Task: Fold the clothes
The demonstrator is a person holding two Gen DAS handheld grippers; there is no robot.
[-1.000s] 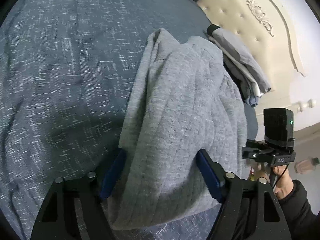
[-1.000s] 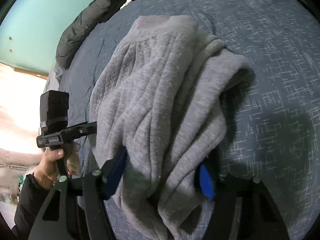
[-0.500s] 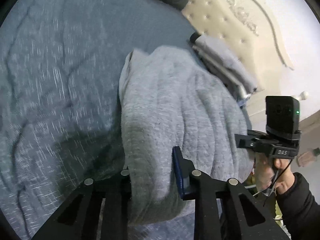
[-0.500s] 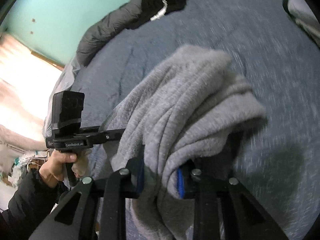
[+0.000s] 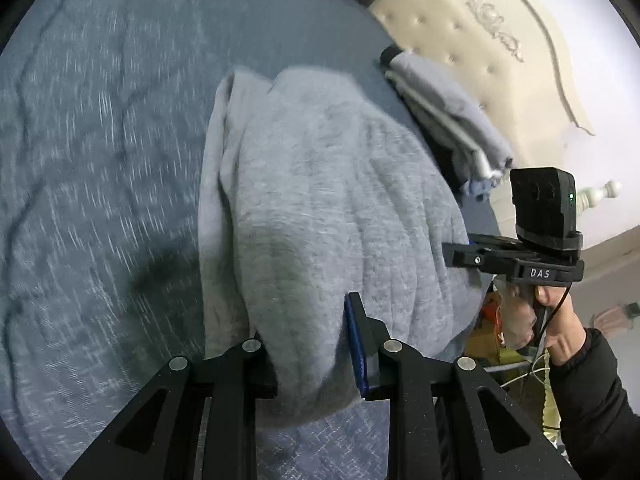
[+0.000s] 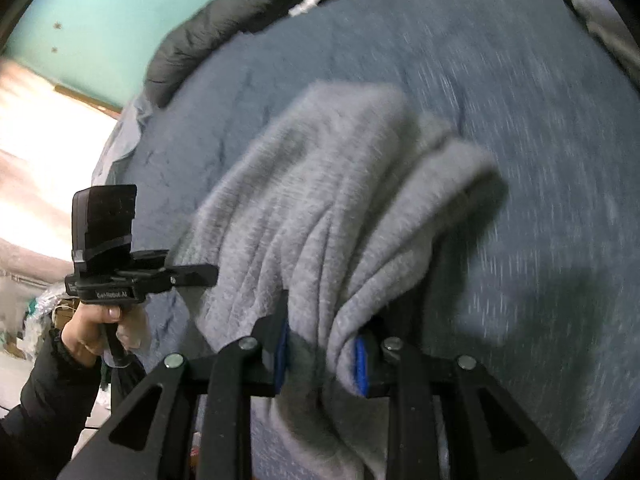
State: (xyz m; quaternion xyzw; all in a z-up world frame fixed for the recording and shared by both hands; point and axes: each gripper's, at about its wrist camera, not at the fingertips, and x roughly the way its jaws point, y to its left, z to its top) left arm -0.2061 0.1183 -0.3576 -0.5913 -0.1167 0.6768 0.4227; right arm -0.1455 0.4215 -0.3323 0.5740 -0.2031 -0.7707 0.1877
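left gripper [image 5: 310, 344]: jaws closed on a thick fold of the grey fleece garment [image 5: 320, 208] | right gripper [image 6: 320, 354]: jaws clamped on a bunched edge of the same garment | garment: draped over the blue-grey bedspread [image 5: 100, 160] | folded clothes stack [image 5: 444, 120]: by the cream headboard [image 5: 480, 40]

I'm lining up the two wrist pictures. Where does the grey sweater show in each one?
Left wrist view: the grey sweater fills the middle, pinched between the left gripper fingers at the bottom.
Right wrist view: the sweater lies in the middle, bunched into the right gripper at the bottom.
Shared landmark: the blue bedspread beneath it.
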